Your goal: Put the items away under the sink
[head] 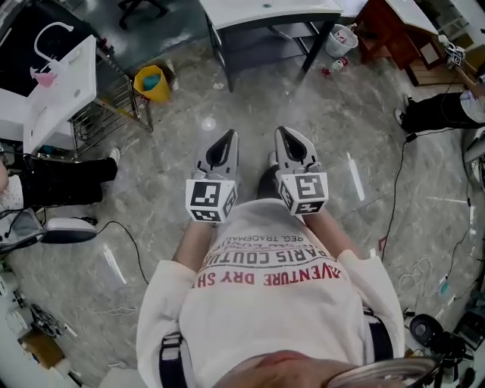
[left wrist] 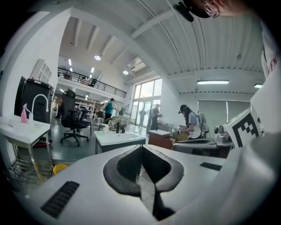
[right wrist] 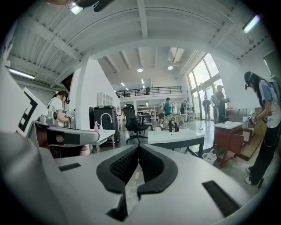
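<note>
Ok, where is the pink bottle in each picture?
Head view: pink bottle top left, on the white sink.
Left gripper view: far left, halfway up.
Right gripper view: left of the middle, above the jaws.
Shared landmark: the curved white tap right beside it.

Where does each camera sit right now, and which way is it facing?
Head view: on the person's head, looking steeply down at the floor; shows the white shirt and the left claw and right claw, both shut and empty.
Left gripper view: rides the left claw, looking roughly level across the room; the right marker cube shows at its right edge.
Right gripper view: rides the right claw, facing the same way; the left marker cube shows at its left edge.
Shared: all three show the sink table; both gripper views show the office chair.
</note>
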